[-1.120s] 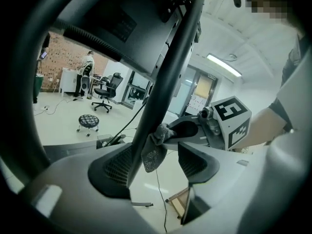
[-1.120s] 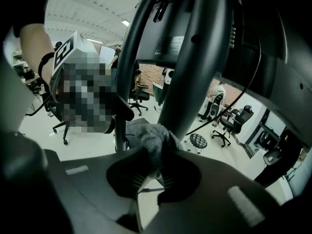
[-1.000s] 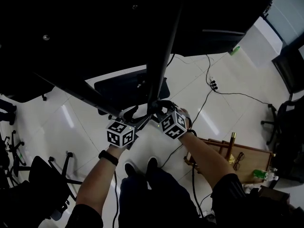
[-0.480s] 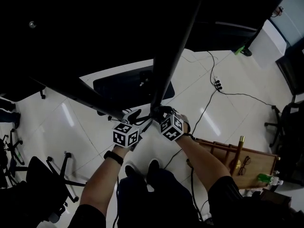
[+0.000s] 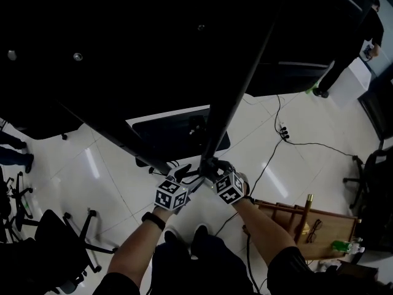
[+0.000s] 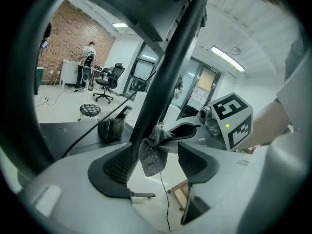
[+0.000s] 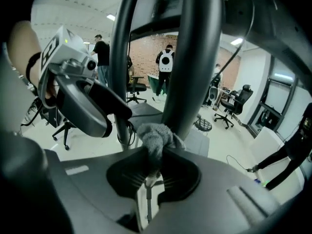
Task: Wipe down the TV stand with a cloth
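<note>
Pinching soft, light grey cloth in clamped right tongs against the black TV stand pole, left tongs spread wide, empty, close by that pole; likely limp and bunchy, best gripped by a folded wad.

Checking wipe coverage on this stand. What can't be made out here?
- Head view: cloth hidden behind left gripper and right gripper.
- Head view: pole too dark to show wiped patches; its upper end merges into blackness.
- Left gripper view: pole covers one jaw pad, so contact there cannot be told.
</note>
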A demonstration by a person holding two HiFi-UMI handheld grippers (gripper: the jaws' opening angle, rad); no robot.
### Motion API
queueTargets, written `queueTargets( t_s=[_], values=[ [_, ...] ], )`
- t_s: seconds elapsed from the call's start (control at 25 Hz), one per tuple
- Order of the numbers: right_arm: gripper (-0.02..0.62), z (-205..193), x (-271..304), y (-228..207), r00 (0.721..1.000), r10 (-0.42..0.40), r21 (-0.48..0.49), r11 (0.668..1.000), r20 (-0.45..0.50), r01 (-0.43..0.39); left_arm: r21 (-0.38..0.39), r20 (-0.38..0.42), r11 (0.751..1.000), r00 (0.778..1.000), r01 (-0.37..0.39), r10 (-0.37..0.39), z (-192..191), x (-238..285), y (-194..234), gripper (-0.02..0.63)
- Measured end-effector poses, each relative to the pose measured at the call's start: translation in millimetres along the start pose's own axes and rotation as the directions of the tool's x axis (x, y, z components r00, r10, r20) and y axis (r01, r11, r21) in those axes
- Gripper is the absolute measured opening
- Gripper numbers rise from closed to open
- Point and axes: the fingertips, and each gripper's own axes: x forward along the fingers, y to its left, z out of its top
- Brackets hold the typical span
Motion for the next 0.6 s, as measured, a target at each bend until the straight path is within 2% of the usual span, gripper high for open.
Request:
queueTargets(
  t_s=[0.12, 0.24, 0.4, 0.6],
  values=[
    [0.035, 48.7, -50.6, -5.8, 0.994, -0.028, 0.006, 1.000, 0.107, 0.027, 0.028, 0.046, 0.999, 0.999, -0.016, 0.015, 30.7, -30.5, -18.3, 0.318],
    [0.035, 101.6, -110.8, -10.2, 0.975, -0.048, -0.008, 0.999, 0.218, 0.050, 0.052, 0.102, 0.998, 0.995, -0.021, 0.016, 65.7, -70.0, -44.2, 0.318],
    [0.035, 165.8, -195.0, -5.6, 0.931, -0.042, -0.019, 0.998, 0.363, 0.053, 0.122, 0.171, 0.992, 0.985, -0.027, 0.006, 114.7, -129.1, -87.4, 0.318],
    [0.035, 219.4, -279.5, 11.2, 0.877, -0.017, -0.031, 0.999, 0.480, 0.037, 0.189, 0.265, 0.981, 0.964, -0.038, -0.014, 171.1, -200.3, -139.3, 0.317]
  ],
)
